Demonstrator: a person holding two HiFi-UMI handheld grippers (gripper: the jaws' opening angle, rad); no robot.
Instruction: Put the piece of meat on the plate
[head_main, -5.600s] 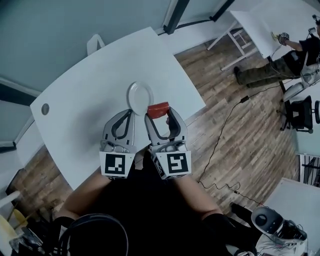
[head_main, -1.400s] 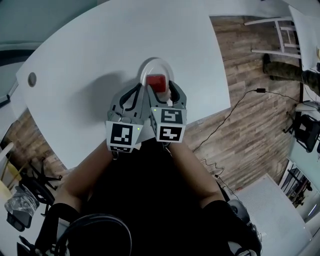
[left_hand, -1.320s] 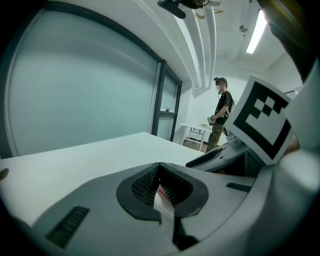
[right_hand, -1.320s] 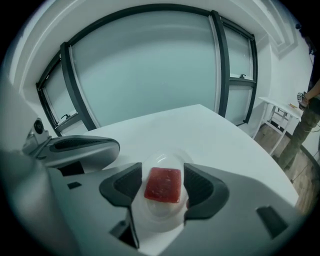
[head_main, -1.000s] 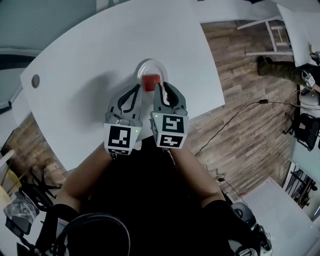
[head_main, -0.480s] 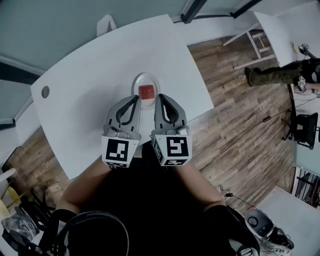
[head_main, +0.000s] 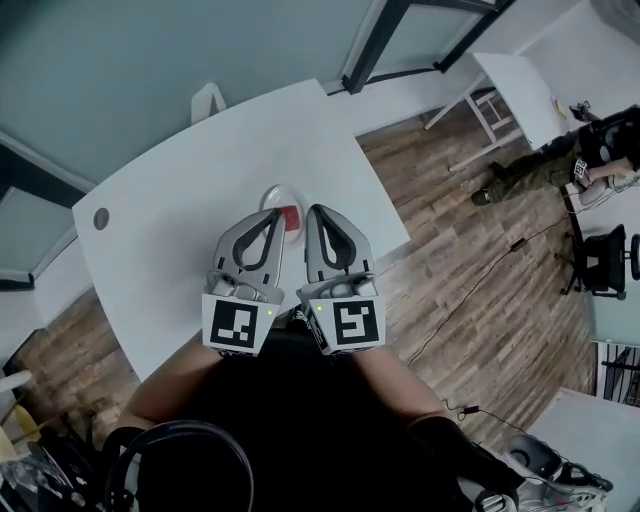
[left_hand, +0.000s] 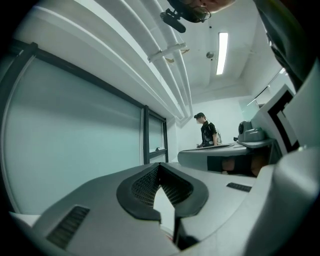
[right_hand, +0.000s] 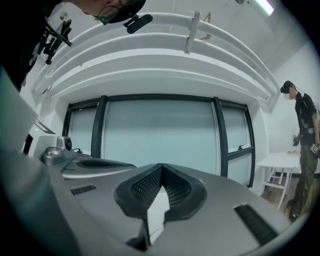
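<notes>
- Your left gripper (head_main: 273, 214) is clenched: its own view shows the two ribbed pads meeting at the tips with nothing between them.
- Your right gripper (head_main: 314, 210) is clamped shut and just as empty. Both tools point out level toward the glass wall, side by side.
- Just past and below the tips, the piece of meat (head_main: 291, 214) lies on the plate (head_main: 266, 194). From your head view only a red sliver shows between the two tools, and part of the plate's rim to the left.
- The job looks finished to me, so the main risk is your own hands. Dropping either shut gripper straight down could nudge the meat off or skate the plate across the smooth white table (head_main: 180, 190).
- You cannot see most of the plate past the tools, so you could not catch a slip early.
- Beyond the table's right edge, a cable (head_main: 455, 240) trails over the wooden floor, and a person (head_main: 560, 160) works at another table well apart. Stepping back carelessly could snag that cable.
</notes>
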